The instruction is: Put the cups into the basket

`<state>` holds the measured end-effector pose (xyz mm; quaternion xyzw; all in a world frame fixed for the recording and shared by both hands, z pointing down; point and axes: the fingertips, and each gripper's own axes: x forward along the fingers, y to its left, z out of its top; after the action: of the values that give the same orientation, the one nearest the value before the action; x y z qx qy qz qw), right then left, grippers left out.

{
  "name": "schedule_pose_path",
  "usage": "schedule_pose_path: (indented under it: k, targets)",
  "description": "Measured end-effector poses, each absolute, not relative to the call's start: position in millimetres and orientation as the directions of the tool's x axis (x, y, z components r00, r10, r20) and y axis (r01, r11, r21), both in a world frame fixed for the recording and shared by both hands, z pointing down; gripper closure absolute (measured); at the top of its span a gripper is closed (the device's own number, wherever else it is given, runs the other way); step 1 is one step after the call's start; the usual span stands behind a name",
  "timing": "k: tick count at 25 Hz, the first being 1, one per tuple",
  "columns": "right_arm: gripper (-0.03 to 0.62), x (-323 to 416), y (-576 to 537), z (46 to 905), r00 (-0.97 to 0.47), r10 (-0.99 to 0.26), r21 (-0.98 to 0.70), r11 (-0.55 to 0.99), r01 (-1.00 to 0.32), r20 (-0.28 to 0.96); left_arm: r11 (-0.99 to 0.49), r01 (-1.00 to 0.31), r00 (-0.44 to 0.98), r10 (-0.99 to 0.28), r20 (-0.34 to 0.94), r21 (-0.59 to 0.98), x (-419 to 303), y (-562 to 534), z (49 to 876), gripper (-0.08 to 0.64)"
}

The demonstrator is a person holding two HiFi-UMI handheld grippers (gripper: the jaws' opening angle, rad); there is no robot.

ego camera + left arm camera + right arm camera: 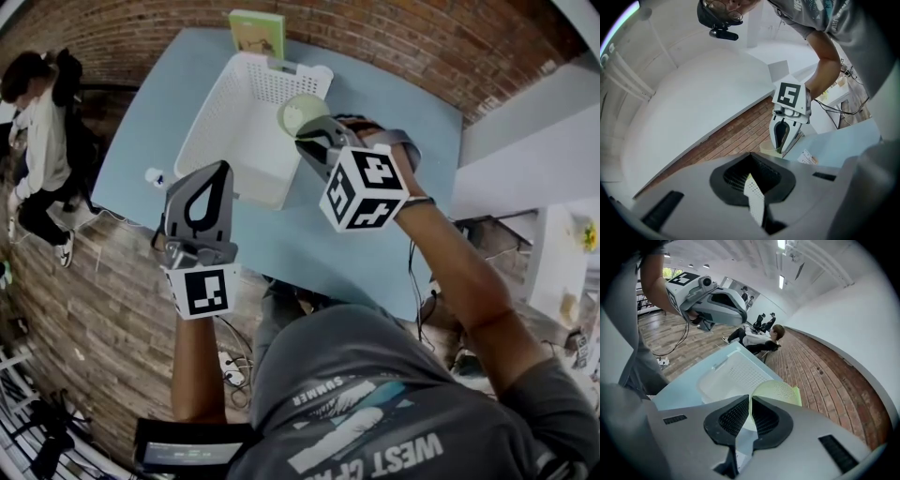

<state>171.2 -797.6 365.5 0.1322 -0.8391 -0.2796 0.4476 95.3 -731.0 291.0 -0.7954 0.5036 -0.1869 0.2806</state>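
Observation:
A white perforated basket (246,122) stands on the blue table (375,234), towards its far side. My right gripper (307,139) is shut on the rim of a pale green cup (300,111) and holds it over the basket's right wall. In the right gripper view the cup (780,391) hangs tilted beyond the jaws, with the basket (733,376) below and to the left. My left gripper (220,171) is at the basket's near left corner. In the left gripper view its jaws are shut on a strip of the basket's wall (753,194).
A green and white box (256,33) stands at the table's far edge behind the basket. A small white object (153,175) sits at the table's left edge. A person (37,122) sits on the brick floor to the left. A card (807,158) lies on the table.

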Motion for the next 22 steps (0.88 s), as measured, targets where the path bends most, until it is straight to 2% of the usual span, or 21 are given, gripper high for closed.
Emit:
schedule_pose_path:
  k: [8, 22]
  targets:
    - [0.561, 122.3, -825.2, 371.2, -0.579, -0.436, 0.579, 0.812, 0.077, 0.689, -0.353, -0.687, 0.438, -0.899, 0.026, -0.635, 72.5, -749.7, 299.3, 0.56]
    - [0.561, 72.0, -894.8, 441.9, -0.508, -0.371, 0.522, 0.831, 0.191, 0.777, -0.425, -0.681, 0.472, -0.877, 0.087, -0.597, 37.8, -814.9, 333.5, 0.56]
